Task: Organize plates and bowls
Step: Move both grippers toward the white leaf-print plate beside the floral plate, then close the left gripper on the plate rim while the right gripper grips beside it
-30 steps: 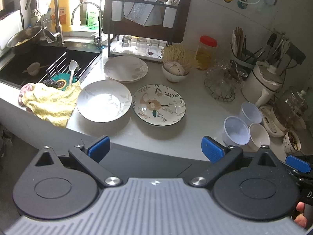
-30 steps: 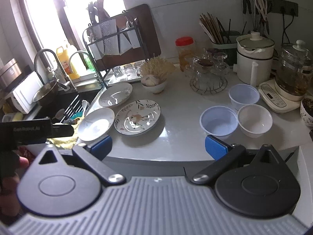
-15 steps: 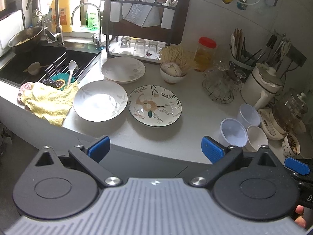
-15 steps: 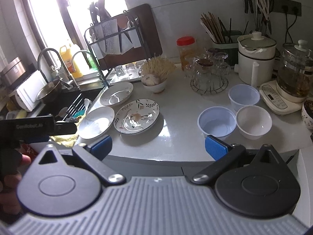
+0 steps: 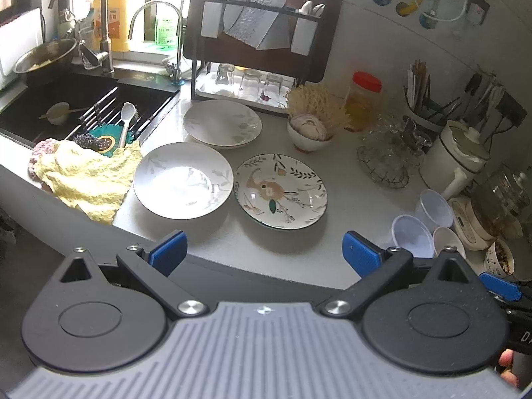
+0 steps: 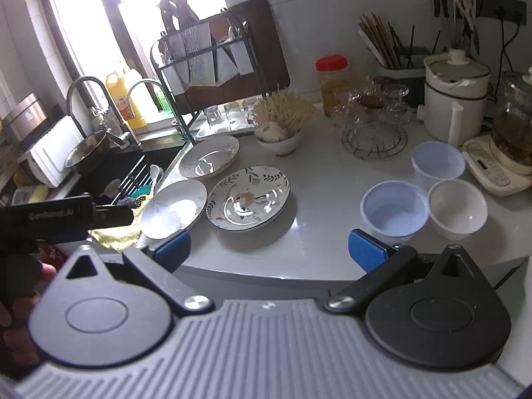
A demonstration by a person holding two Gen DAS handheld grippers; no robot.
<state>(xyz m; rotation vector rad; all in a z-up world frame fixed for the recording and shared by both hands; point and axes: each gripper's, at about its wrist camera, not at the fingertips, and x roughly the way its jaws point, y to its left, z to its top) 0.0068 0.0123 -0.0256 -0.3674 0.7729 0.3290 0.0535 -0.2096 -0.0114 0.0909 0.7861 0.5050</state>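
Three plates lie on the grey counter: a white plate (image 5: 183, 179) near the front, a second white plate (image 5: 222, 123) behind it, and a floral plate (image 5: 281, 191) to their right. Three small bowls cluster at the right: a bluish bowl (image 6: 394, 207), a white bowl (image 6: 457, 207) and a translucent bowl (image 6: 437, 164). My left gripper (image 5: 264, 254) is open and empty, held off the counter's front edge before the plates. My right gripper (image 6: 269, 249) is open and empty, held before the floral plate (image 6: 247, 198) and the bowls.
A yellow cloth (image 5: 83, 174) hangs over the sink edge at the left. A dish rack (image 5: 256, 50) with glasses stands at the back. A bowl of garlic (image 5: 311, 131), a wire basket (image 5: 382, 163), a red-lidded jar (image 5: 364, 99) and a white cooker (image 5: 455, 156) stand behind the dishes.
Both grippers have drifted slightly nearer the counter and the view has shifted a little; both stay open and nothing on the counter has moved.
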